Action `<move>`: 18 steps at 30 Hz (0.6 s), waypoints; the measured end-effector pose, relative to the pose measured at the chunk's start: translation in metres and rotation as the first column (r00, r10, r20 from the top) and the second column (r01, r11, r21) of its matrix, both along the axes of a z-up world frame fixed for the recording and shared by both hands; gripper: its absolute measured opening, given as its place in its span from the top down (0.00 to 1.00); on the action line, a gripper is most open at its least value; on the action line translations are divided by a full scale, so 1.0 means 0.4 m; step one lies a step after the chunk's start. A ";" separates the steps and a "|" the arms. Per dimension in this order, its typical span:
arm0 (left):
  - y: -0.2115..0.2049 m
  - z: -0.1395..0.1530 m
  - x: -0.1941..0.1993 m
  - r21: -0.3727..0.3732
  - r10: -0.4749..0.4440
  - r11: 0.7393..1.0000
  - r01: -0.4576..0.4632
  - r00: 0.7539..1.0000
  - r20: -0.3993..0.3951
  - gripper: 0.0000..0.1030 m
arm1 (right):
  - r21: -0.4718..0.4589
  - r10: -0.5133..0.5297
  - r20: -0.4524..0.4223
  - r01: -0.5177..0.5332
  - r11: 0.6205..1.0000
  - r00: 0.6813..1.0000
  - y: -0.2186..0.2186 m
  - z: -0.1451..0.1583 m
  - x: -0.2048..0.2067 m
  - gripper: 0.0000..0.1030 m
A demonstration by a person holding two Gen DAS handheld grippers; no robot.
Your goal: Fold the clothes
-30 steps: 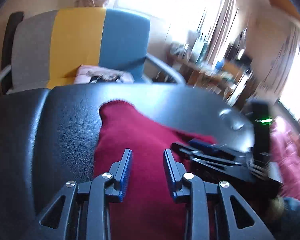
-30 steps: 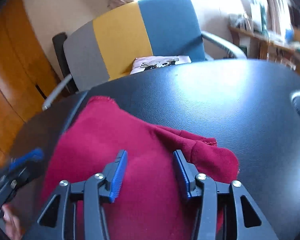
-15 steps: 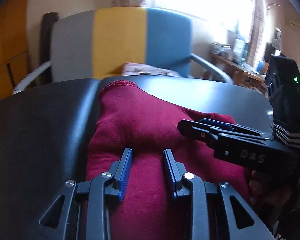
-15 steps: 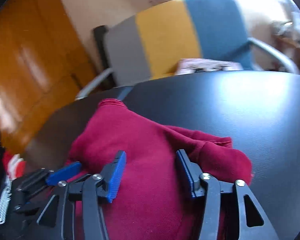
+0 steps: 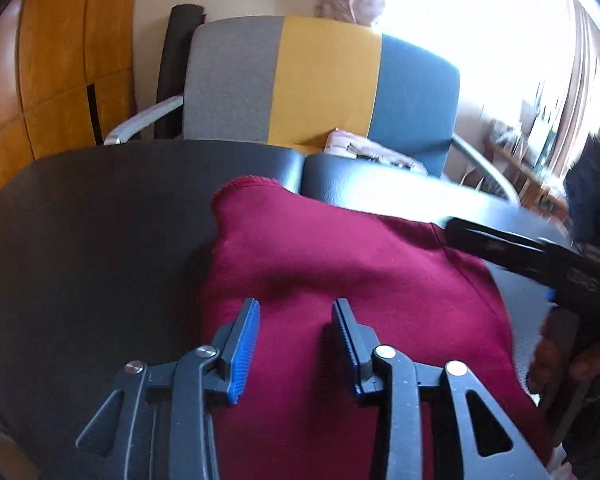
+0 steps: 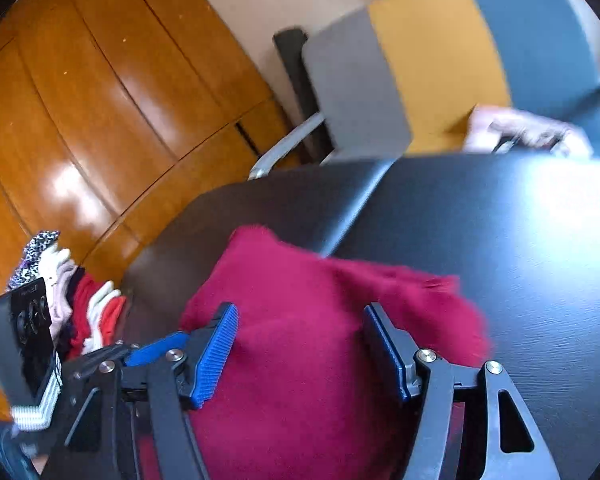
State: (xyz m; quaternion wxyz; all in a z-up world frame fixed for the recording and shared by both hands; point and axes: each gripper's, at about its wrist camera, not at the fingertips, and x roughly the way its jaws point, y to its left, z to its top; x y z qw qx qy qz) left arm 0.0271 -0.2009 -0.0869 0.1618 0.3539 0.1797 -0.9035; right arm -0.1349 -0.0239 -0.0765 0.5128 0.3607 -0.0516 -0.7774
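A dark red knit garment (image 5: 340, 276) lies bunched and partly folded on the black table (image 5: 80, 220). My left gripper (image 5: 296, 320) hangs open just over its near part, nothing between the fingers. In the left wrist view the right gripper (image 5: 500, 240) reaches in from the right above the garment's right edge, held by a hand (image 5: 560, 360). In the right wrist view the red garment (image 6: 320, 340) lies under my open right gripper (image 6: 300, 328), whose fingers straddle the cloth without pinching it. The left gripper (image 6: 140, 356) shows at lower left beside it.
A chair (image 5: 320, 80) with grey, yellow and blue back panels stands behind the table, a pale cloth (image 5: 364, 148) on its seat. Wooden cabinet doors (image 6: 80, 100) fill the left. A heap of mixed clothes (image 6: 80, 300) lies left of the table. Bright window at right.
Both grippers swung to the left, bringing the wooden cabinet and clothes heap into view. The right gripper's jaws opened a little wider. The garment stays on the table.
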 end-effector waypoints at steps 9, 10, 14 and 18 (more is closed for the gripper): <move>-0.130 -0.047 0.080 0.299 -0.046 0.952 0.064 0.997 -0.069 0.44 | 0.032 -0.075 0.263 0.070 0.997 0.962 0.166 -0.070 0.025 0.11; -0.143 -0.063 0.081 0.340 -0.056 0.937 0.076 0.996 -0.069 0.44 | 0.031 -0.073 0.292 0.067 0.997 0.954 0.159 -0.081 0.025 0.11; -0.155 -0.084 0.061 0.393 -0.111 0.906 0.158 0.984 -0.141 0.43 | 0.085 -0.066 0.348 0.039 0.996 0.935 0.095 -0.118 0.033 0.10; -0.145 -0.100 0.033 0.414 -0.145 0.889 0.194 0.978 -0.147 0.34 | 0.114 -0.050 0.304 0.016 0.993 0.951 0.050 -0.118 0.042 0.05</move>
